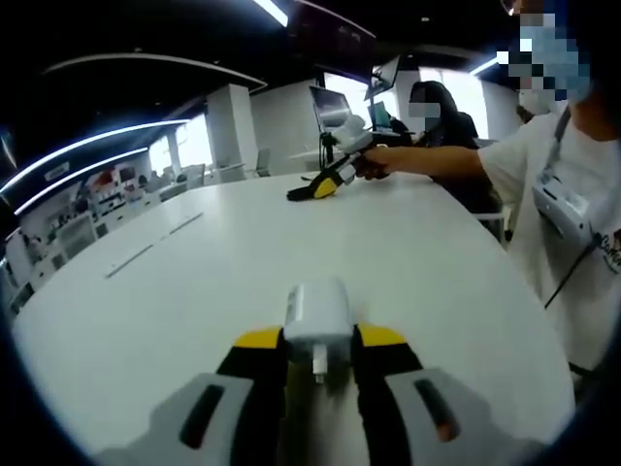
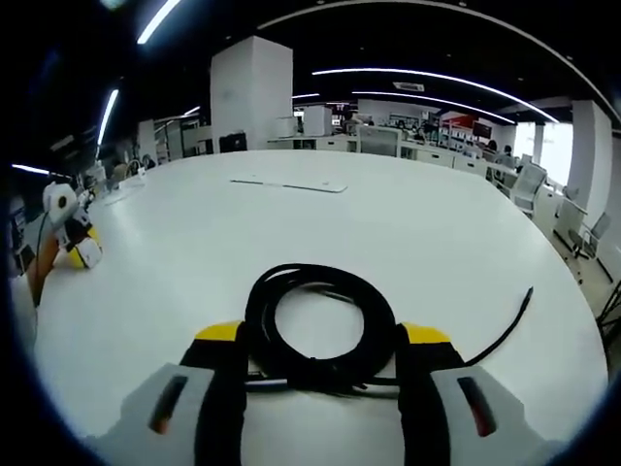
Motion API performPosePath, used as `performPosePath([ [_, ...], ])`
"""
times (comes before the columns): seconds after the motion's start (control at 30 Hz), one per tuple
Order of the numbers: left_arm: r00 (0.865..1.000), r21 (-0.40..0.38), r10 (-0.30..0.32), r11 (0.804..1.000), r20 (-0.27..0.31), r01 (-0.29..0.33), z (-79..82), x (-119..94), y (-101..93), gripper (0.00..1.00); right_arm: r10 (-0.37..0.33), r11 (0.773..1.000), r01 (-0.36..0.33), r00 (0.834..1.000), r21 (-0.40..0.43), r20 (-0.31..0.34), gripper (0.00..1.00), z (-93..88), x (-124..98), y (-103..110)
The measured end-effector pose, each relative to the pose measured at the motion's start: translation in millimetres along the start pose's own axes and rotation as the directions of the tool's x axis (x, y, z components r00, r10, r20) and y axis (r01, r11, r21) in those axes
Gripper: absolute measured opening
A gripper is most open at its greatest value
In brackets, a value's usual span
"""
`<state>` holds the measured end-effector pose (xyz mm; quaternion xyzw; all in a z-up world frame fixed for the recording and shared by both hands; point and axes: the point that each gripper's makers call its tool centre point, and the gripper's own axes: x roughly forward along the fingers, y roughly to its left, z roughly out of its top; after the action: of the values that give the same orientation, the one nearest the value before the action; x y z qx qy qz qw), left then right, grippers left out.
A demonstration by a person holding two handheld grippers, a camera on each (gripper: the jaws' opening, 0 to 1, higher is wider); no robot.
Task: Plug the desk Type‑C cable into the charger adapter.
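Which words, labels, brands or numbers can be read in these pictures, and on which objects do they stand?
None can be read.
White square charger adapter: no visible marking.
Person's white shirt: dark print at its edge, too blurred to read.
Red sign in the far office: too small to read.

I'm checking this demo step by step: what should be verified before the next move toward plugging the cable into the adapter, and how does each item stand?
1. White charger adapter held between the left gripper fingers: ok.
2. Adapter's Type-C port facing the cable: cannot tell.
3. Coiled black cable lies between the right gripper fingers on the white table: ok.
4. Cable actually clamped: cannot tell.
5. Free cable end lies out on the table, not in the fingers: not ok for plugging.
6. The grippers are near each other: not ok; in the left gripper view the right one sits far across the table.
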<state>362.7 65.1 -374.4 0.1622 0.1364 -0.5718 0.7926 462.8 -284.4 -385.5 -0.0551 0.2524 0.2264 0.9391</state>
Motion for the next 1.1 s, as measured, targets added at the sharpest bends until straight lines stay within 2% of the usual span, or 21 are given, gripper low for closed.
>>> performPosePath([
  [1.1, 1.000, -0.007, -0.003, 1.000, 0.000, 0.003, -1.3, 0.2, 0.9, 0.26, 0.064, 0.998, -0.064, 0.998, -0.019, -0.003, 0.62, -19.0, -30.1, 30.6],
])
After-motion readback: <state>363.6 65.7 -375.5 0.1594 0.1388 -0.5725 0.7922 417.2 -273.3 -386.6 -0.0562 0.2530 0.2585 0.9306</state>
